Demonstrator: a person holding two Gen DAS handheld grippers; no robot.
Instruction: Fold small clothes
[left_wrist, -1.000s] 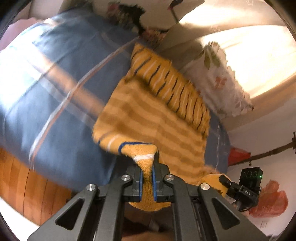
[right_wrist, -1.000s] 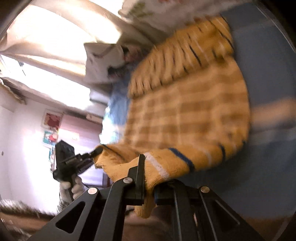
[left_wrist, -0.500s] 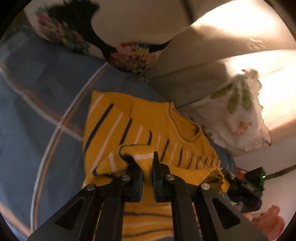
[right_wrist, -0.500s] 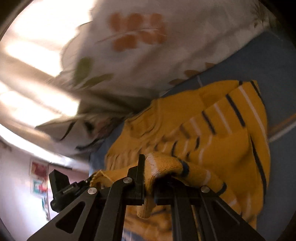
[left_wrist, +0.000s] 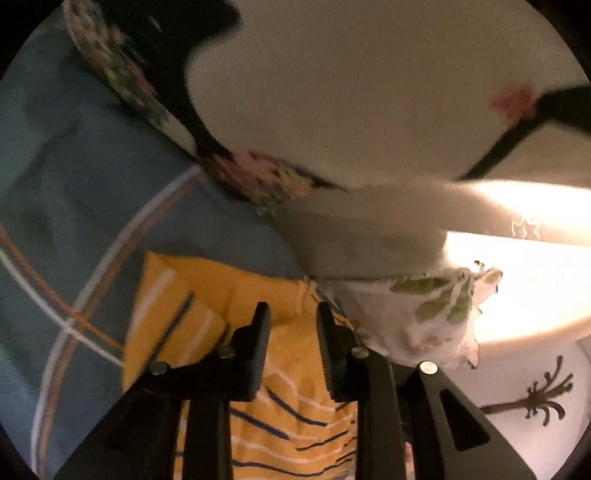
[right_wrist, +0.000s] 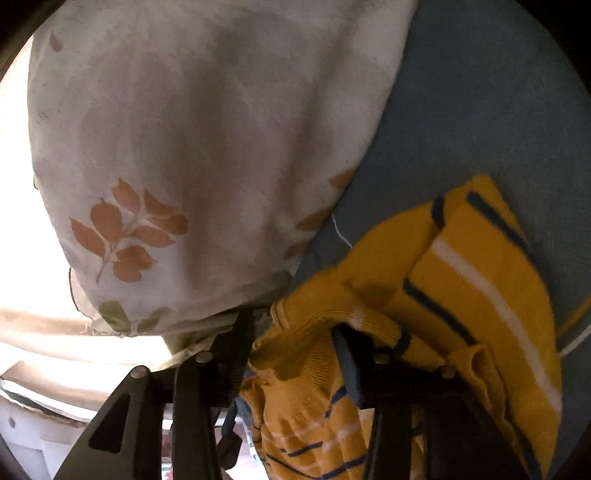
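A small yellow knit sweater (left_wrist: 207, 317) with navy and white stripes lies folded over on a blue bedsheet (left_wrist: 74, 206). My left gripper (left_wrist: 291, 325) is open just above the sweater, its jaws apart and holding nothing. In the right wrist view the sweater (right_wrist: 480, 288) lies bunched under and between the fingers. My right gripper (right_wrist: 291, 343) has its jaws apart, and the sweater's hem drapes over the right finger (right_wrist: 347, 354) without being pinched.
A white pillow with orange leaves (right_wrist: 192, 155) lies close ahead of the right gripper and also shows in the left wrist view (left_wrist: 432, 317). A dark floral pillow (left_wrist: 255, 173) and a beige headboard (left_wrist: 362, 92) stand behind the sweater. The sheet (right_wrist: 480, 110) extends to the right.
Both grippers carried the sweater's lower hem forward over its upper part, then opened and let it go. The cameras now sit closer to the pillows.
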